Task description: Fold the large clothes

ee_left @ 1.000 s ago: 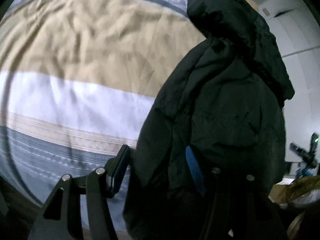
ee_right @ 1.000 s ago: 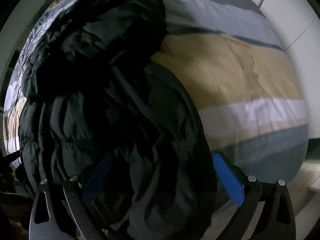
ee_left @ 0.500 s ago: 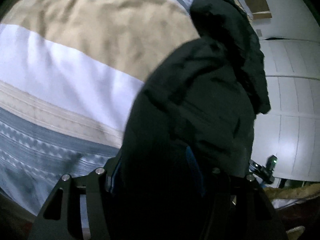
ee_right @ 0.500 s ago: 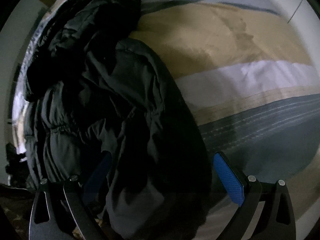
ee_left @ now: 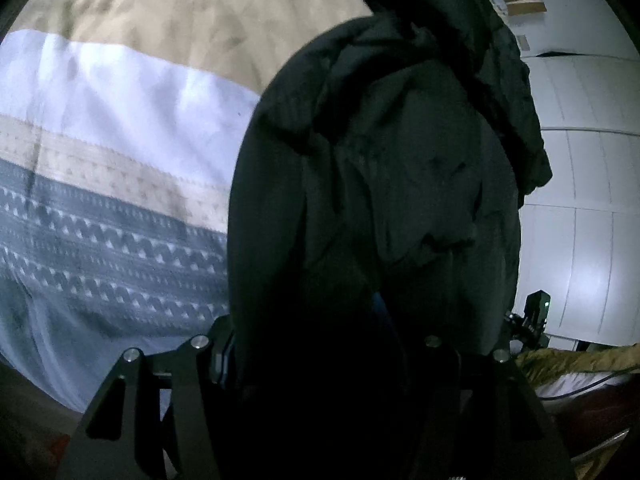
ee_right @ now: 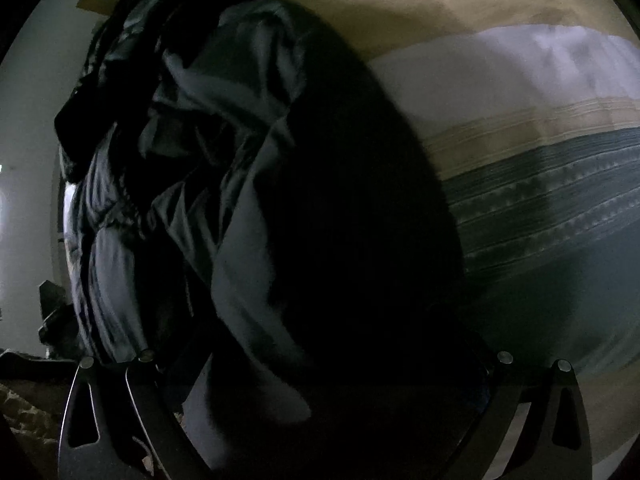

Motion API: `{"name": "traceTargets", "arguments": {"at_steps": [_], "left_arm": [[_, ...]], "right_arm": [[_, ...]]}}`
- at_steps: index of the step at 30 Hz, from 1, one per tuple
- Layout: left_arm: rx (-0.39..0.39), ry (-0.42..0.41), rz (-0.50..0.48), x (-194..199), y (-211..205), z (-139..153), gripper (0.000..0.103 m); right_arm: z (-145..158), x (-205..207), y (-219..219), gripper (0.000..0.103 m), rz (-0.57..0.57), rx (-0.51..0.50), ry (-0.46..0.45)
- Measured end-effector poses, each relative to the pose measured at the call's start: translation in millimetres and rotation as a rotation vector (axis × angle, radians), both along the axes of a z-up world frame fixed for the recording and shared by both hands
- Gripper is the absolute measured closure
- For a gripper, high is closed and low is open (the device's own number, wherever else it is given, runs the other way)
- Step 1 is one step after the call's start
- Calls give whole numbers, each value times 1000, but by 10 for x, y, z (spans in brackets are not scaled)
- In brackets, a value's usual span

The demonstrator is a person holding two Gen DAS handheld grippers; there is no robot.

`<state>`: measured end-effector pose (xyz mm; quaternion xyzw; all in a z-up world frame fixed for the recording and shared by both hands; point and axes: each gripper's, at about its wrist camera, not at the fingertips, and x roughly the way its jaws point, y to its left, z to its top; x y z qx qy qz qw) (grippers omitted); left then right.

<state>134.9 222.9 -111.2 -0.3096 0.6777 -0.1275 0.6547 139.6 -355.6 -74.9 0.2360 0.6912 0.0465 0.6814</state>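
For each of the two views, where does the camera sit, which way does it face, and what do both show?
Left wrist: on the left gripper, looking steeply down along its fingers; jacket fills the gap between them, bedspread left, wardrobe right.
Right wrist: on the right gripper, also steeply down; jacket covers the fingers' tips, bedspread right.
Shared: the jacket and striped bedspread.

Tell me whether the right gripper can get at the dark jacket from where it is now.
Probably yes. The dark jacket already lies bunched between the right gripper's spread fingers on the striped bedcover, with nothing else in front. Whether the pads press it yet is too dark to tell.
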Motion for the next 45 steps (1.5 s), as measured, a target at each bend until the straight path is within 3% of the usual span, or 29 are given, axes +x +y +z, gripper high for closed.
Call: {"name": "traceTargets", "arguments": {"at_steps": [4, 7, 10, 11, 12, 13, 15, 18, 25, 31, 34, 38, 41, 45], "left_arm": [[5, 2, 14, 41, -66, -6, 48], [13, -2, 4, 29, -124, 33, 50], [30, 6, -1, 73, -189, 63, 69], [20, 10, -2, 87, -207, 86, 80], [10, 9, -6, 115, -240, 108, 84], [6, 5, -12, 144, -274, 136, 88], [1, -8, -24, 209, -348, 212, 91], [-7, -47, -3, 337, -395, 402, 93], [-20, -188, 79, 862, -410, 978, 94], [-70, -310, 147, 1382, -327, 1452, 94], [-105, -378, 170, 1625, -293, 1703, 94], [-138, -454, 184, 1896, -187, 1976, 94], [-177, -466, 227, 2144, -107, 2045, 94], [-213, -410, 322, 2495, 19, 1897, 94]], "right_arm": [[9, -79, 62, 4, 25, 35, 23], [18, -150, 154, 11, 43, 70, 54], [33, -196, 223, 28, 39, 99, 73], [48, -197, 242, 42, 36, 110, 76], [70, -197, 272, 56, 35, 120, 75], [104, -188, 299, 62, 40, 127, 72], [265, -87, 326, 78, 66, 120, 61], [512, -12, 480, 87, 104, 101, 23], [1104, 373, 529, 89, 106, 52, -146], [1532, 899, 459, 89, 104, -2, -290], [1855, 1102, 206, 89, 97, -13, -366], [2195, 1494, 256, 89, 98, -27, -456], [2339, 1754, 231, 89, 64, -8, -494], [2350, 2106, 168, 89, 2, 28, -501]]}}
